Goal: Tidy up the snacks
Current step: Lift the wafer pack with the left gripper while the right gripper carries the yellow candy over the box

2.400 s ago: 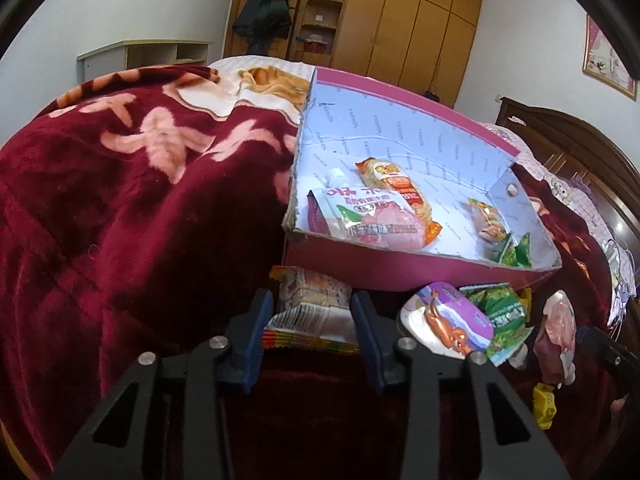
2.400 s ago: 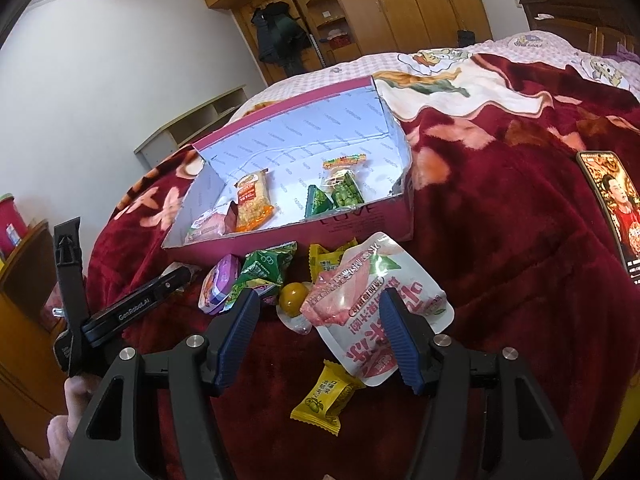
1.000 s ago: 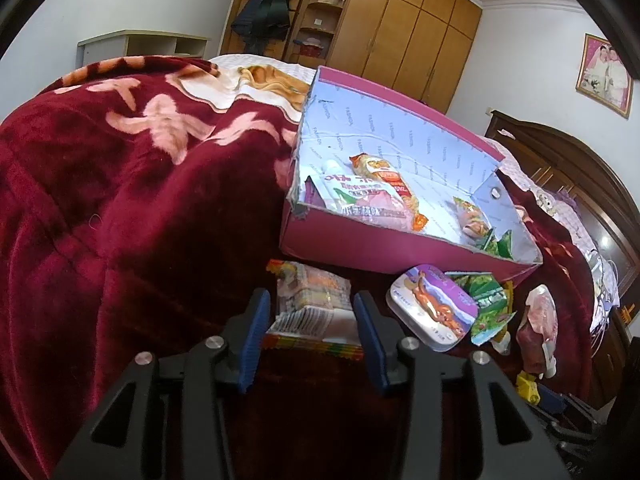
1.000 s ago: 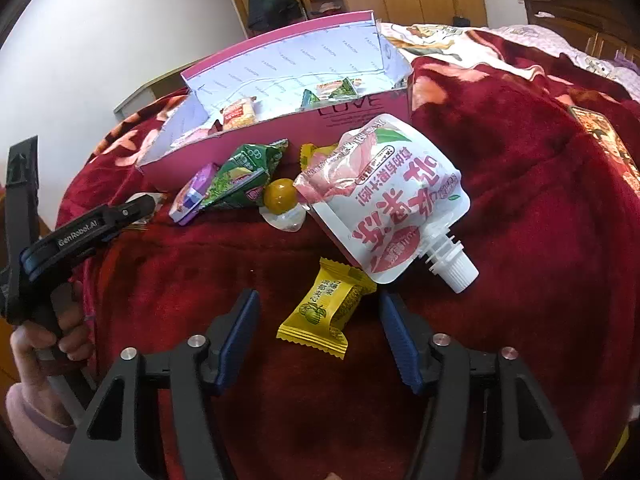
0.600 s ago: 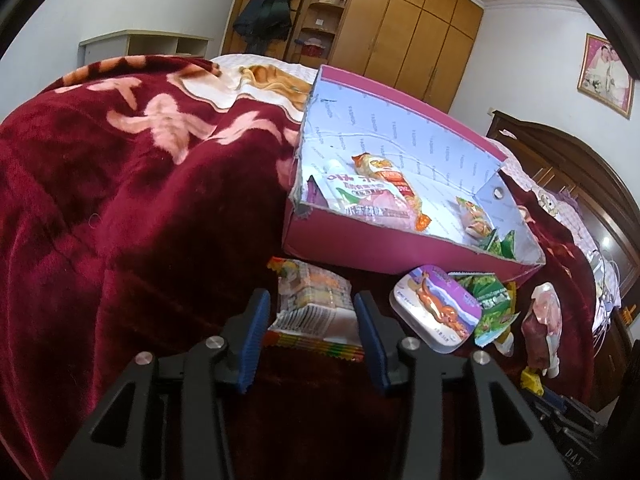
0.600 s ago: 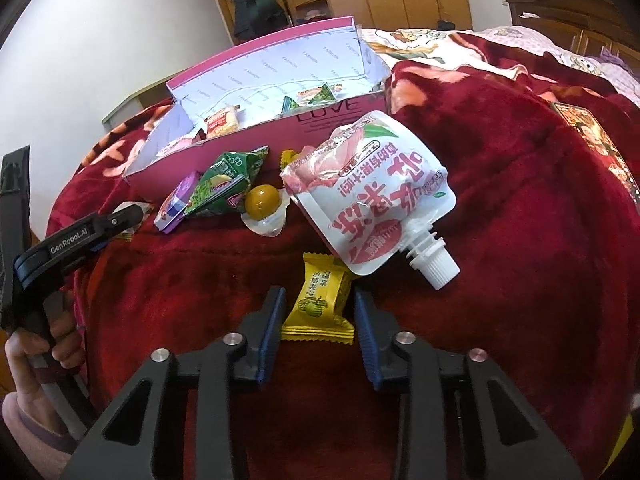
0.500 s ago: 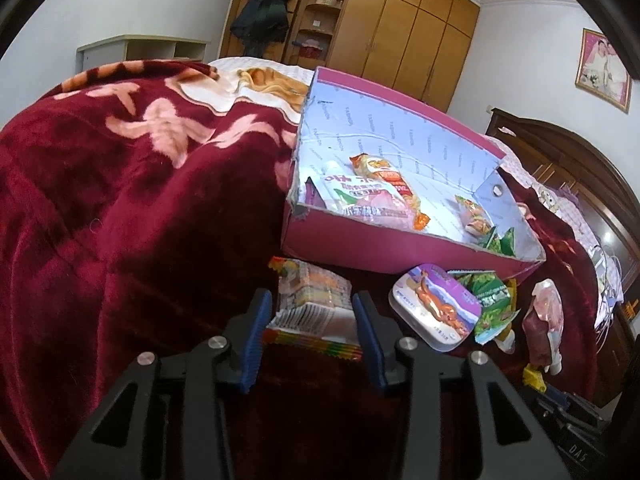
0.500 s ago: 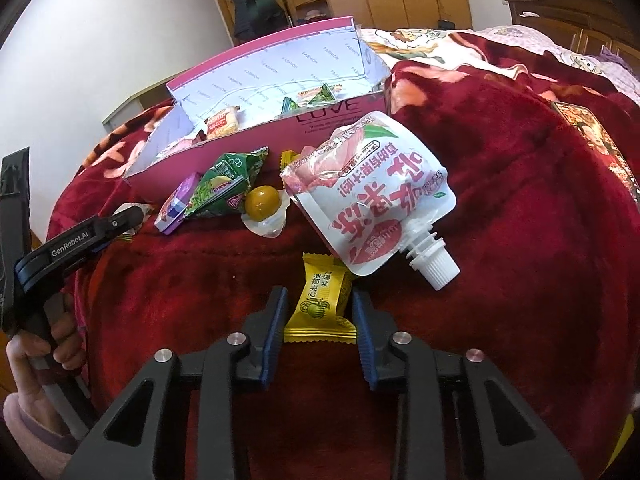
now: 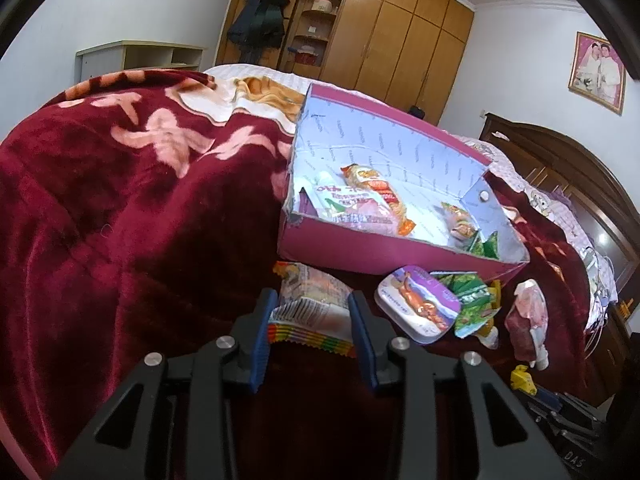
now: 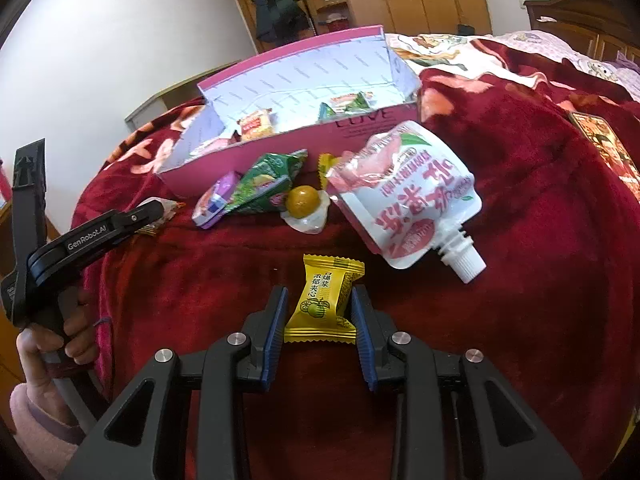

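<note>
Right gripper (image 10: 318, 314) clamped on small yellow candy wrapper (image 10: 325, 298), long axis pointing away along fingers; open pink cardboard box (image 10: 256, 152) lies straight beyond (left gripper (image 9: 314, 330) closing around striped biscuit packet (image 9: 310, 306)).

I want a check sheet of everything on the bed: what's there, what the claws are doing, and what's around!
Surface: dark red blanket, rumpled, covers the bed.
Job's things: pink box open, several snacks already inside. Outside it: striped-edge packet, yellow candy, pink spout pouch, purple-lidded tub, green packets, round yellow sweet.
Clutter: phone lying on the blanket.
Grippers: left claw has just been closing, its pads now against the striped-edge packet; right claw shut on the yellow candy.
Cables: nothing seen.
Surroundings: wooden wardrobe, hanging coat, framed picture, headboard.
</note>
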{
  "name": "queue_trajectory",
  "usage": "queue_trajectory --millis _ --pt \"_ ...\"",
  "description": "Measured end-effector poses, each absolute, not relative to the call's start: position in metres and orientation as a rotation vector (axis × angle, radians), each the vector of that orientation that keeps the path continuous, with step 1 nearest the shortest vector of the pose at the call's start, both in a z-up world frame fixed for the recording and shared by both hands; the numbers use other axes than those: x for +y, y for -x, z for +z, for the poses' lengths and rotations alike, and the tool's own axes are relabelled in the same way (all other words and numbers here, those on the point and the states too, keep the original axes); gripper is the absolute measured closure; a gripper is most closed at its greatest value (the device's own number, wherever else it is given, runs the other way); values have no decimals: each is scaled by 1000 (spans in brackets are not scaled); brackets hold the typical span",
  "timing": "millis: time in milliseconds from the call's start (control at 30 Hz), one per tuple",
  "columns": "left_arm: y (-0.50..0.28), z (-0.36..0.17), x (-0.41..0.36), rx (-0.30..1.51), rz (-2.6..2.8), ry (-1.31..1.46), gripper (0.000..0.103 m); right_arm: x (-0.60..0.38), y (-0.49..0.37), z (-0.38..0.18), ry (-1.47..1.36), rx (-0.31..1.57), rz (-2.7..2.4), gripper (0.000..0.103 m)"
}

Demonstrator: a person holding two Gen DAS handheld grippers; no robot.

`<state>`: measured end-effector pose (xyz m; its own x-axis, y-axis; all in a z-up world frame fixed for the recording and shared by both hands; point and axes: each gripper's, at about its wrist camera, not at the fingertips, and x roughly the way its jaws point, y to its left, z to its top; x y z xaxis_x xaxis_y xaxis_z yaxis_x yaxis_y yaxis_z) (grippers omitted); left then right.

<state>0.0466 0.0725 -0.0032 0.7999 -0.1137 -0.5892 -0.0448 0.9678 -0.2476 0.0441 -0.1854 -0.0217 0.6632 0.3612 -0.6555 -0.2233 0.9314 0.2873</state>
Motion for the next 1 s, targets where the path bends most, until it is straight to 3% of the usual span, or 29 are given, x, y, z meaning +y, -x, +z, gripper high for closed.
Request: queue_trajectory --millis 1000 --pt "-47 41 44 565 -99 204 65 -177 -58 27 -155 640 418 70"
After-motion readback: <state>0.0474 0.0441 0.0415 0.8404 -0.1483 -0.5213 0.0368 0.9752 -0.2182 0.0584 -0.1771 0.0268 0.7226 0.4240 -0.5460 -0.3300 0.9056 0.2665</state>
